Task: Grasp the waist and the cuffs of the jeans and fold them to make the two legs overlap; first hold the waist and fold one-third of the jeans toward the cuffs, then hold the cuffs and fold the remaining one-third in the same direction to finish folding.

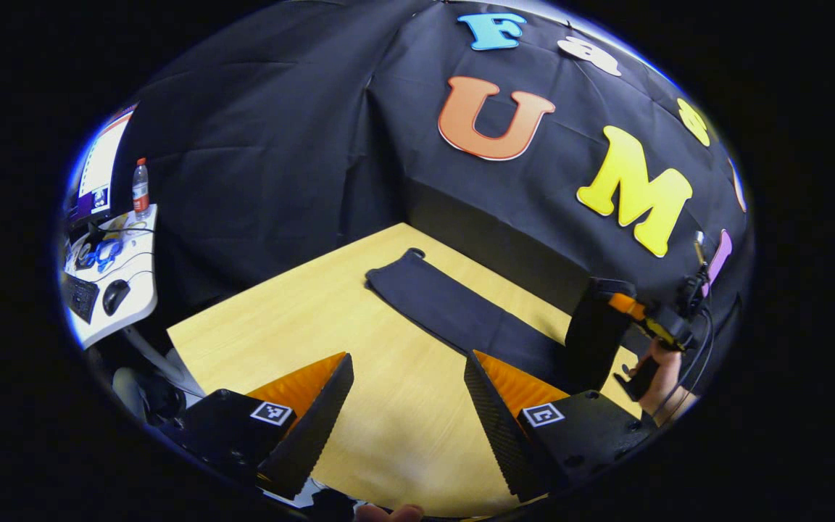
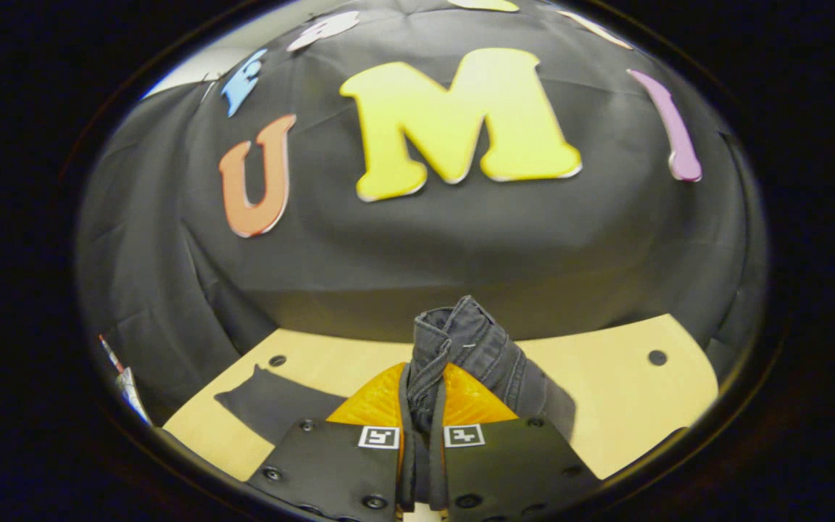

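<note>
Dark jeans [image 1: 461, 315] lie as one long narrow strip across the wooden table [image 1: 301, 326], cuffs toward the far corner. At the strip's near right end the waist [image 1: 597, 330] is lifted off the table by my right gripper [image 1: 631, 306], with a hand [image 1: 662, 373] holding it. In the right gripper view, my right gripper [image 2: 423, 380] is shut on the bunched waist fabric [image 2: 464, 337], which sticks up between its fingers; the rest of the jeans [image 2: 272, 402] lies flat at lower left. My left gripper [image 1: 408, 384] hovers open above bare table, left of the jeans.
A white side desk [image 1: 117, 290] with a keyboard, a mouse, a bottle [image 1: 140, 188] and a monitor stands beyond the table's left edge. The black booth wall rises close behind the table. Small holes [image 2: 657, 357] dot the tabletop.
</note>
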`<state>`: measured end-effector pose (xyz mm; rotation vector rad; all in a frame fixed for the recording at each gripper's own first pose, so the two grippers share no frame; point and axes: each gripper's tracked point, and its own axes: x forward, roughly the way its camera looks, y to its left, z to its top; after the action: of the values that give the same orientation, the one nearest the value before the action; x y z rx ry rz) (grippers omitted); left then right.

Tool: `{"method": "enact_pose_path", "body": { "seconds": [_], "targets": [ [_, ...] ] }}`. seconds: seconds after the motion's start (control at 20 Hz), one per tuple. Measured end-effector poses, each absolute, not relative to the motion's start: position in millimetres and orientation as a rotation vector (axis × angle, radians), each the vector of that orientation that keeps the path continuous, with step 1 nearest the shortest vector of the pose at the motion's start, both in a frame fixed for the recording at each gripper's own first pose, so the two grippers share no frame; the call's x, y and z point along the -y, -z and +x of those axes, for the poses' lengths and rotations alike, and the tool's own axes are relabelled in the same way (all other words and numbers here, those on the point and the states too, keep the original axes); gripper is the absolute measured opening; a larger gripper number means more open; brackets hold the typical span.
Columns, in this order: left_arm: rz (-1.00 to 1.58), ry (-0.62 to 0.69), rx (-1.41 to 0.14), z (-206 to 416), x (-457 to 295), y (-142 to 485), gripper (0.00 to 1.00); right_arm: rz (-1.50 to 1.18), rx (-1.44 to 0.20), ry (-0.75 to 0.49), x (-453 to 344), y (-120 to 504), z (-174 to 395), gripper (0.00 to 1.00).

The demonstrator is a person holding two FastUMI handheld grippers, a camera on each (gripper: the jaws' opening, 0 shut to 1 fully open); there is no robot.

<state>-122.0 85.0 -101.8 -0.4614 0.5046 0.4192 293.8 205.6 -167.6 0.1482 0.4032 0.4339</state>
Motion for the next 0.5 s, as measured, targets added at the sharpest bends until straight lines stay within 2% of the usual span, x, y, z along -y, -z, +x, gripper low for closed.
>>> {"method": "enact_pose_path", "body": {
  "seconds": [0.15,0.2,0.25,0.5],
  "targets": [
    [-0.471,-0.453,-0.510,-140.4,-105.7,104.1,0.99,0.055,-0.483,-0.439,-259.3,239.6,285.4,0.08],
    [-0.476,-0.458,-0.514,-143.9,-110.9,106.1,0.99,0.016,-0.521,-0.443,-265.9,263.5,283.2,0.04],
    [-0.477,-0.465,-0.518,-148.3,-115.4,106.3,0.99,-0.017,-0.543,-0.447,-273.5,281.8,278.8,0.08],
    [-0.485,-0.452,-0.526,-153.6,-127.1,109.5,1.00,-0.156,-0.574,-0.450,-268.7,298.5,283.0,0.08]
  ]
}}
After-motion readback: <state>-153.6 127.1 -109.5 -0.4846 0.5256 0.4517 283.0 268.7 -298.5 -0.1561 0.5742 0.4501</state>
